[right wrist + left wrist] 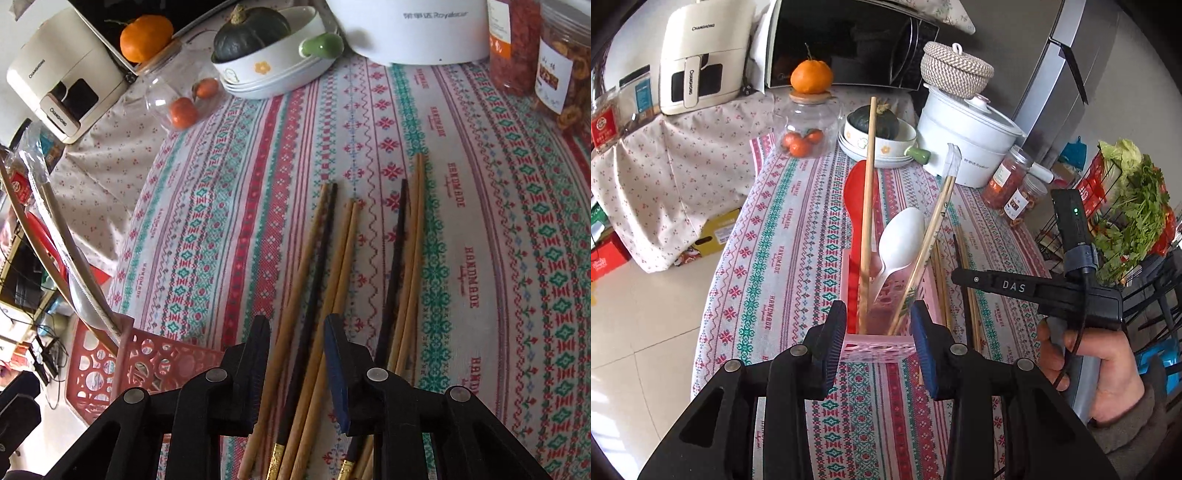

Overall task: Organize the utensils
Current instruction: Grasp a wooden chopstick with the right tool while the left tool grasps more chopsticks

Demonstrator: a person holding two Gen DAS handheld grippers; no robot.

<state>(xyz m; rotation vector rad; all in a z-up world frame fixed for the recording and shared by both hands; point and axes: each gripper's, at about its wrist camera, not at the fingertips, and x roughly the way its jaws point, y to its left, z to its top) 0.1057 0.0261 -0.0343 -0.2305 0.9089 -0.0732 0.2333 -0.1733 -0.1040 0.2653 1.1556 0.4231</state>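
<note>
Utensils partly sorted: holder (886,349) has red spoon (854,206), white spoon (899,236), some chopsticks.
Loose chopsticks (343,266) remain; left gripper (879,345) pinches holder, right gripper (297,369) spread, empty, over them.

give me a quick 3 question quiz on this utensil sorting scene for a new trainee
1. True or false: the pink holder already has a white spoon and a red spatula standing in it.
2. Multiple choice: the loose chopsticks lie on the tablecloth A) in a glass jar B) flat, in front of the right gripper C) across the bowl.
3. Fill in: the left gripper has its pads on either side of the pink ______.

Key
1. True.
2. B; the right gripper's jaws are apart above them, gripping nothing.
3. Holder; whether the pads press on it cannot be told.
</note>
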